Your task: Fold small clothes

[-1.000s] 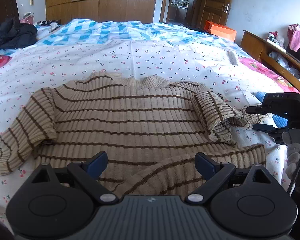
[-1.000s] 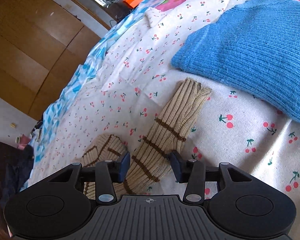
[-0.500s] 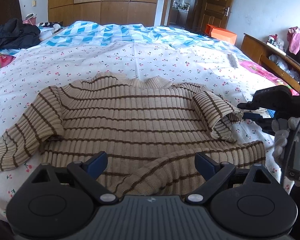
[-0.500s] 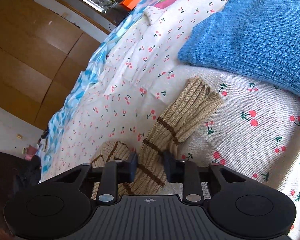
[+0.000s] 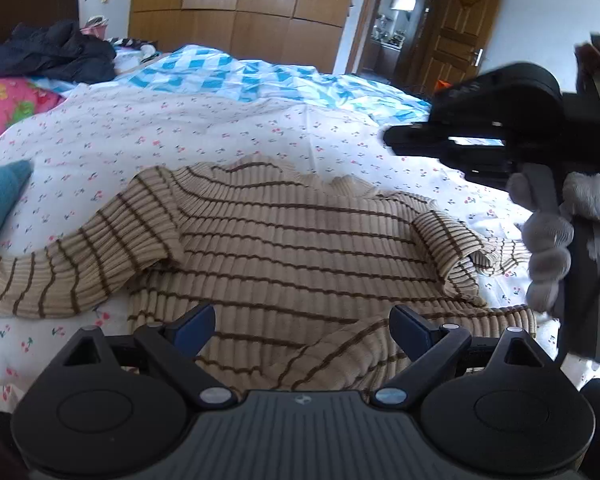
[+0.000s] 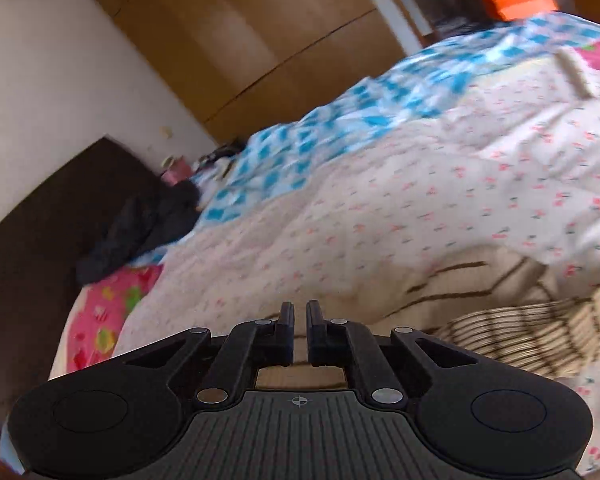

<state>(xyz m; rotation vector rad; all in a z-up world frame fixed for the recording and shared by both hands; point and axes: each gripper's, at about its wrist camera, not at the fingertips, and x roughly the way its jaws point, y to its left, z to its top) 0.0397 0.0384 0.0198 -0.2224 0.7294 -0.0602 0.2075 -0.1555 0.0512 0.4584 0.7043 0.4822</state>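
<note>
The left gripper (image 5: 302, 330) hangs over the near hem of the striped sweater (image 5: 284, 240), its fingers spread wide with nothing pressed between them. The sweater lies flat on the cherry-print bed sheet (image 5: 180, 128), ahead of and below those fingers. The right gripper (image 6: 299, 334) has its fingers drawn almost together; beige knit shows in the gap behind them, but whether they pinch it I cannot tell.

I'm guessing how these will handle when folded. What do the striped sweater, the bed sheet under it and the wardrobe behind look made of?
Striped sweater: soft ribbed knit, probably wool or acrylic; raised ribs and limp drape show it, matte beige with brown stripes.
Bed sheet: thin woven cloth, likely cotton; it creases and carries a small cherry print.
Wardrobe: wood or wood veneer; brown panels with a slight sheen.
</note>
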